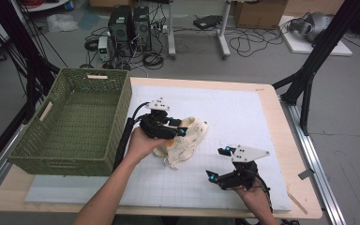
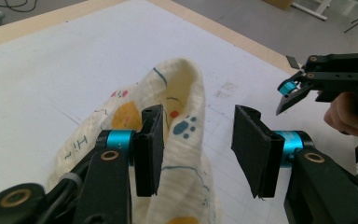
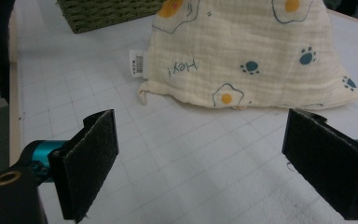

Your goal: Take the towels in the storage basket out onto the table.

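Printed cream cloth (image 1: 186,137) bunched mid-tabletop, just beside green basket (image 1: 75,119). Left hand-held gripper (image 1: 176,126) over it, jaws apart astride a raised fold, likely readying a pinch. Right hand-held gripper (image 1: 218,164) open, empty, toward near edge.

The right gripper (image 3: 200,163) has its jaws wide apart above the white gridded mat (image 3: 177,154). Beyond them lies a cream cloth (image 3: 251,51) with egg and paw prints, a label (image 3: 138,63) at its edge. A green basket (image 3: 107,11) stands behind.
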`<state>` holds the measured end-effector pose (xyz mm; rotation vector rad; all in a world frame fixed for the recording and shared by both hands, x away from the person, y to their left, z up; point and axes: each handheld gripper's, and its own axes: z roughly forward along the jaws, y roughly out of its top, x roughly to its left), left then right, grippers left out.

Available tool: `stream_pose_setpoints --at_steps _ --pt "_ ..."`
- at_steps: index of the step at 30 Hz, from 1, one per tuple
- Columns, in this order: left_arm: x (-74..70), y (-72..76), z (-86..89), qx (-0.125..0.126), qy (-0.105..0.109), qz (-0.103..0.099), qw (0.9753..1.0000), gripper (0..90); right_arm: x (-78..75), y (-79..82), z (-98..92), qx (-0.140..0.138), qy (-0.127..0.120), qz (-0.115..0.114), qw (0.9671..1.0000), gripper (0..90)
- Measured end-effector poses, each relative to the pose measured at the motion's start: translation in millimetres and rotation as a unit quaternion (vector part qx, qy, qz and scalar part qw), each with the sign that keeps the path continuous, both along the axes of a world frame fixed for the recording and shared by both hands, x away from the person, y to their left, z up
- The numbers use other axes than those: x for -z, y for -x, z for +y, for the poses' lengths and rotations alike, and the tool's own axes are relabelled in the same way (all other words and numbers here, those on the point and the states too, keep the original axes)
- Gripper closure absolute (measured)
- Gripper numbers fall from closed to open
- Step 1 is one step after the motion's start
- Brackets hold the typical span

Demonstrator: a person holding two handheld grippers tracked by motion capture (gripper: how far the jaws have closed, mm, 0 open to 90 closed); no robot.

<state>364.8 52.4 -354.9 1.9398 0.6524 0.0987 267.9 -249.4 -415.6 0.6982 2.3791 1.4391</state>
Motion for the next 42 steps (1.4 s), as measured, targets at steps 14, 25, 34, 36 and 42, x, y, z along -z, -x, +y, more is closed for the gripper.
stream_pose_setpoints --at_steps 14,25,34,36,42 --pt "9.4 28.1 14.3 -0.010 0.019 -0.016 0.9997 53.6 -3.1 -8.8 7.0 -0.005 -0.002 -0.001 1.0000 23.7" --pt "23.8 45.3 27.6 -0.022 0.019 -0.015 0.9995 52.2 -3.6 -20.0 22.0 -0.014 0.007 0.009 0.9998 28.1" --pt "35.0 53.3 33.6 -0.027 0.021 -0.014 0.9993 51.5 -3.1 -27.3 31.9 -0.020 0.016 0.011 0.9996 32.5" --pt "36.9 53.8 34.5 -0.027 0.020 -0.012 0.9994 51.4 -1.5 -28.8 34.5 -0.021 0.022 0.014 0.9995 33.4" --pt "40.7 54.8 35.9 -0.029 0.019 -0.011 0.9993 51.3 2.9 -34.0 42.0 -0.024 0.027 0.017 0.9992 34.8"
